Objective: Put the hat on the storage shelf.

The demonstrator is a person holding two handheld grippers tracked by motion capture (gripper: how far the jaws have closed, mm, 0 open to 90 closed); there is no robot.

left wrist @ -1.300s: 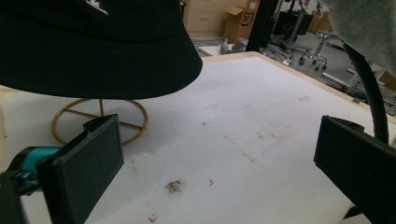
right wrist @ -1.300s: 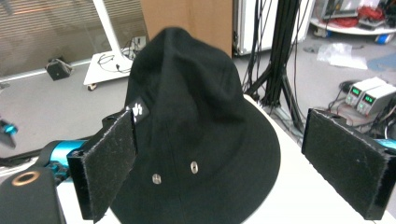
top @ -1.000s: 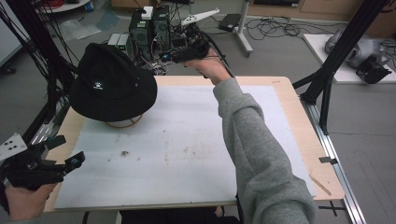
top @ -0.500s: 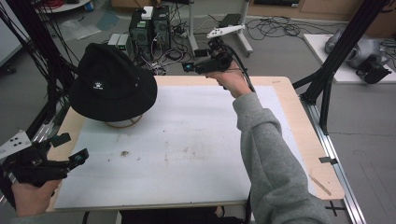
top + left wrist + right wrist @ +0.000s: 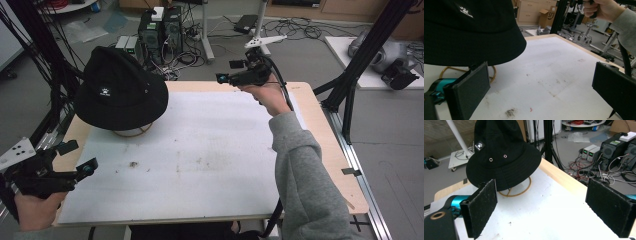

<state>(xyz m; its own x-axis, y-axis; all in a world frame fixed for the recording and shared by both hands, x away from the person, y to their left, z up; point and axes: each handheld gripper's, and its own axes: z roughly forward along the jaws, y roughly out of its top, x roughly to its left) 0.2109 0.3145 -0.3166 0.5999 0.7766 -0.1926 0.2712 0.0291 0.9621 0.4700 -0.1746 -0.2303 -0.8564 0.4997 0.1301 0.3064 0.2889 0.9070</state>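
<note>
A black bucket hat (image 5: 122, 90) with a small white logo sits on a gold wire stand (image 5: 132, 132) at the table's back left. My left gripper (image 5: 79, 156) is held at the front left corner and stands open and empty, aimed at the hat. In the left gripper view the hat (image 5: 469, 32) hangs just beyond the left gripper (image 5: 541, 85). My right gripper (image 5: 227, 71) is raised over the back edge, open and empty, pointing left toward the hat. In the right gripper view the hat (image 5: 501, 157) and its stand (image 5: 521, 188) lie past the right gripper (image 5: 549, 205).
A white mat (image 5: 200, 150) covers the wooden table (image 5: 325, 145). Computer boxes (image 5: 160, 30) and cables lie on the floor behind. Black frame posts (image 5: 360, 65) stand at the right, and more (image 5: 45, 65) at the left.
My right gripper has drawn away from the hat, moving right along the back edge. The left gripper has risen slightly at the front left corner. The hat has not moved.
</note>
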